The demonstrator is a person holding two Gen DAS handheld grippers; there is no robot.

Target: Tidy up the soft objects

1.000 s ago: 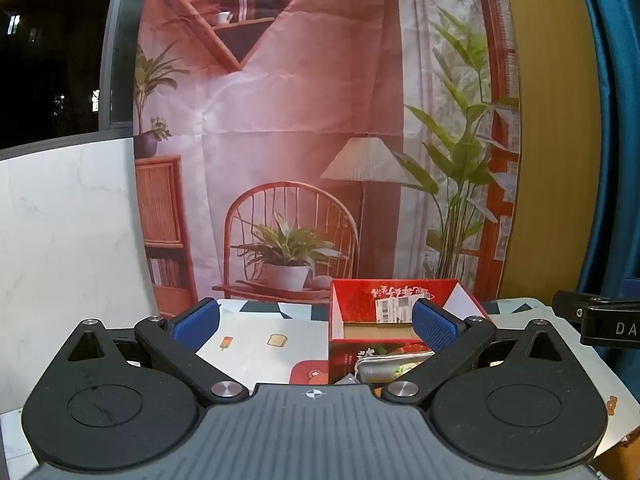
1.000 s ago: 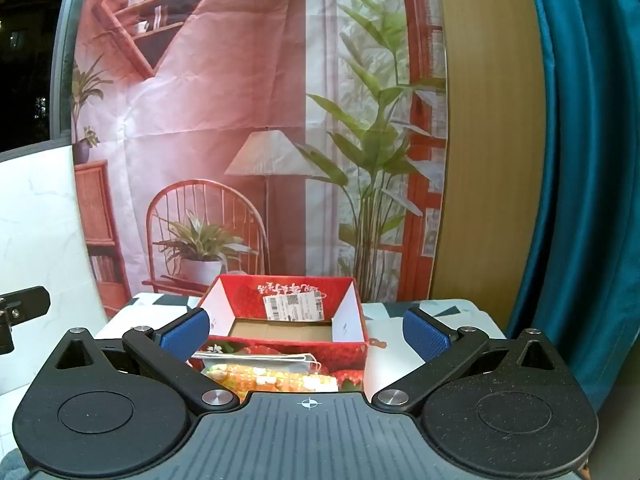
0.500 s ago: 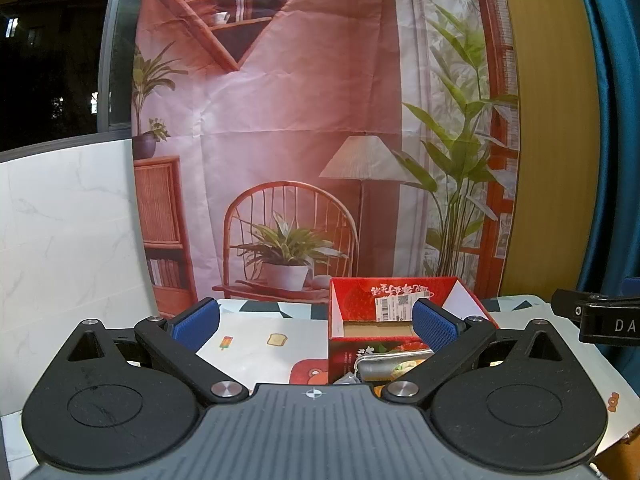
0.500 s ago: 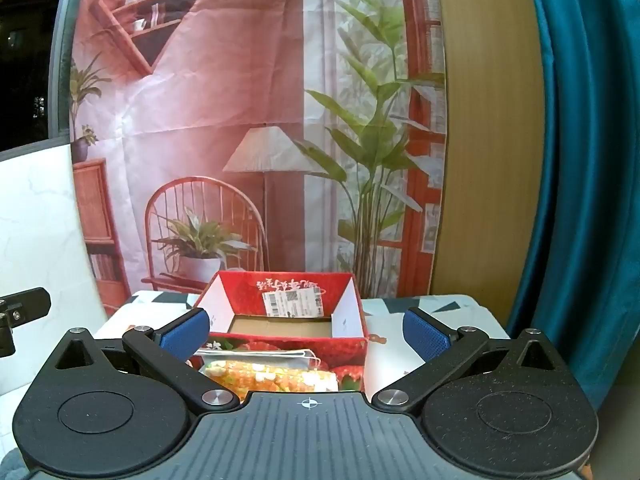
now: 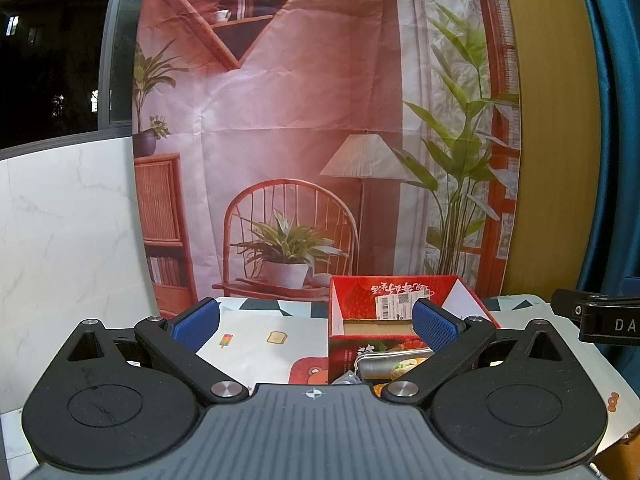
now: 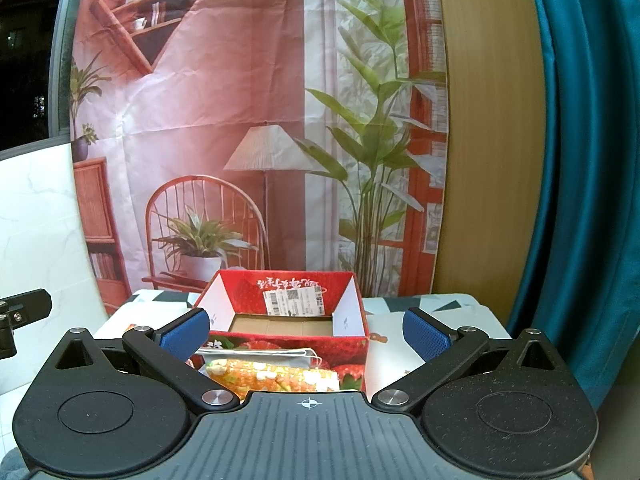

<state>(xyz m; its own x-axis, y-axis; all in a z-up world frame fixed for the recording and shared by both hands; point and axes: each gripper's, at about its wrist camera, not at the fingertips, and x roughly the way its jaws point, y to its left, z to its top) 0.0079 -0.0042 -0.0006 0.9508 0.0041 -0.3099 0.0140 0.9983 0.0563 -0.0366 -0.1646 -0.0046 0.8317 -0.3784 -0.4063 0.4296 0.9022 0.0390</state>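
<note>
Left gripper (image 5: 316, 322): the jaws stand wide apart, with nothing between the blue ribbed pads (image 5: 197, 320). Beyond the left pad lies a white printed table cover (image 5: 256, 344) showing small pictures of an ice lolly and a slice of toast. Ahead of the right pad stands an open red cardboard box with a strawberry print (image 5: 352, 300); a white barcode label is stuck on its inner back wall, and its brown floor is bare as far as the view shows. Just in front of the box, close below the right pad, lies a pile of soft packets (image 5: 384, 364); a silver-grey wrapper shows, but the rest is partly hidden by the finger linkage. At the far right edge part of the other black tool is visible.

Right gripper (image 6: 306, 330): the jaws stand wide apart and hold nothing. The same red box (image 6: 352, 346) sits ahead, centred between the two blue pads (image 6: 426, 336). Touching the front wall of the box, between the jaws and nearer the left pad, lie a white face mask with ear loops (image 6: 272, 354) and, nearer the camera, an orange-yellow printed soft packet (image 6: 276, 376). Both rest on the table cover (image 6: 460, 312), outside the box. A printed room-scene backdrop (image 6: 240, 120) hangs behind the table, with a teal curtain (image 6: 580, 160) beyond the right pad.
</note>
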